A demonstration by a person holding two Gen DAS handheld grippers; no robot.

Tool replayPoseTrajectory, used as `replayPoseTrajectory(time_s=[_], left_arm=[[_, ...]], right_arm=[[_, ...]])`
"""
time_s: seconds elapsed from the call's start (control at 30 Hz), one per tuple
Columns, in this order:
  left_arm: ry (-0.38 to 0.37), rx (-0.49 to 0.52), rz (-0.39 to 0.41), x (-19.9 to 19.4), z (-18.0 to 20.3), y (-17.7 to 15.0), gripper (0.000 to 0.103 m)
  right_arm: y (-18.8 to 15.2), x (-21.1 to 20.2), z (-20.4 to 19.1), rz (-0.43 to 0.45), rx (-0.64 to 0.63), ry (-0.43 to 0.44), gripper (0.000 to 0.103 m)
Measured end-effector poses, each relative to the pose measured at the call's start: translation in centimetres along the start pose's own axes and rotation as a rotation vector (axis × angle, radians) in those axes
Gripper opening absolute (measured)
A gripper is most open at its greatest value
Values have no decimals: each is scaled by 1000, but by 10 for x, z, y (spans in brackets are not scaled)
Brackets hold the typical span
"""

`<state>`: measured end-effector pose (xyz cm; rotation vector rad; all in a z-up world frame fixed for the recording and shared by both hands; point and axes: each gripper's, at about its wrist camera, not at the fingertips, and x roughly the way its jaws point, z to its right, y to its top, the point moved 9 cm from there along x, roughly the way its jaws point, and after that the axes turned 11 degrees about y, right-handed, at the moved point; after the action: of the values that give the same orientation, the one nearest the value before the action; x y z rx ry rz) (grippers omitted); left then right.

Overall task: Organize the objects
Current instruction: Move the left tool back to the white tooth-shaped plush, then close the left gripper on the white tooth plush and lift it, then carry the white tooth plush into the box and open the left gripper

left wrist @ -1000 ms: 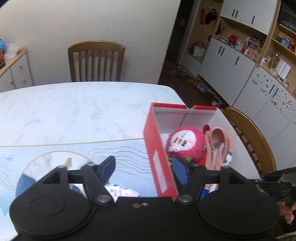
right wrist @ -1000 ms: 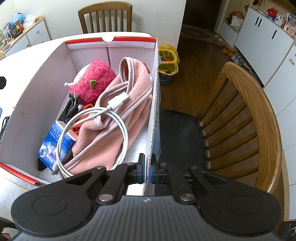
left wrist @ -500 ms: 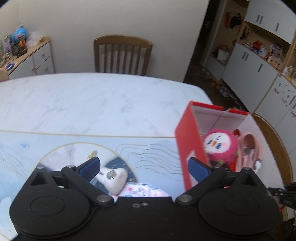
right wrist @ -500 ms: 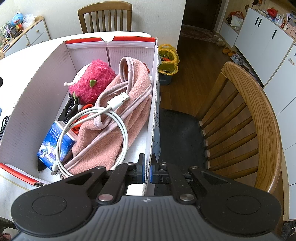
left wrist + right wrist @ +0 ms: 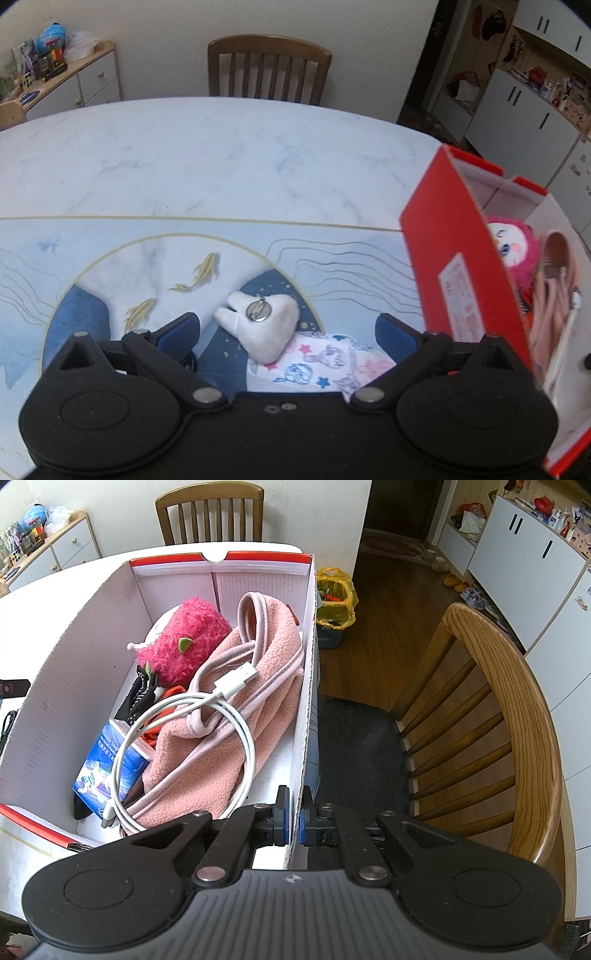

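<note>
A red and white cardboard box (image 5: 461, 258) stands on the table at the right; it also shows in the right wrist view (image 5: 59, 686). It holds a pink plush toy (image 5: 184, 638), a pink fleece cloth (image 5: 236, 731), a white USB cable (image 5: 184, 738) and a blue tissue pack (image 5: 107, 764). My right gripper (image 5: 293, 821) is shut on the box's right wall. My left gripper (image 5: 286, 328) is open above a white tooth-shaped plush (image 5: 262, 325) and a patterned cloth (image 5: 325, 363) on the mat.
A blue fish-pattern mat (image 5: 147, 266) covers the near part of the marble table (image 5: 221, 155). Wooden chairs stand at the far side (image 5: 267, 70) and right of the box (image 5: 491, 738). A yellow bag bin (image 5: 334, 602) sits on the floor.
My left gripper has moved left and away from the box, from over its left wall to above the tooth plush on the mat. The right gripper has not moved.
</note>
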<state>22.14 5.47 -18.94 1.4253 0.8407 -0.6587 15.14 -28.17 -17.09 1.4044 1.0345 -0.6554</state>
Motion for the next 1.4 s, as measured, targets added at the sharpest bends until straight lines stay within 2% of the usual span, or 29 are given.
replayPoseTrajectory(time_s=[0.2, 0.5, 0.8, 0.9, 1.1, 1.4], left_arm=[[36, -19, -21, 20, -8, 1, 101], [64, 27, -27, 36, -8, 1, 96], [80, 49, -47, 46, -6, 0, 71], [78, 53, -41, 46, -6, 1, 59], [69, 58, -29, 41, -5, 3, 56], [52, 70, -8, 9, -3, 9, 56]], right_arm=[[-2, -1, 2, -3, -1, -2, 4], [-5, -1, 3, -10, 0, -5, 4], [-4, -1, 2, -14, 0, -7, 4], [-4, -1, 2, -14, -1, -8, 4], [-4, -1, 2, -14, -1, -7, 4], [-4, 0, 2, -15, 0, -6, 4]])
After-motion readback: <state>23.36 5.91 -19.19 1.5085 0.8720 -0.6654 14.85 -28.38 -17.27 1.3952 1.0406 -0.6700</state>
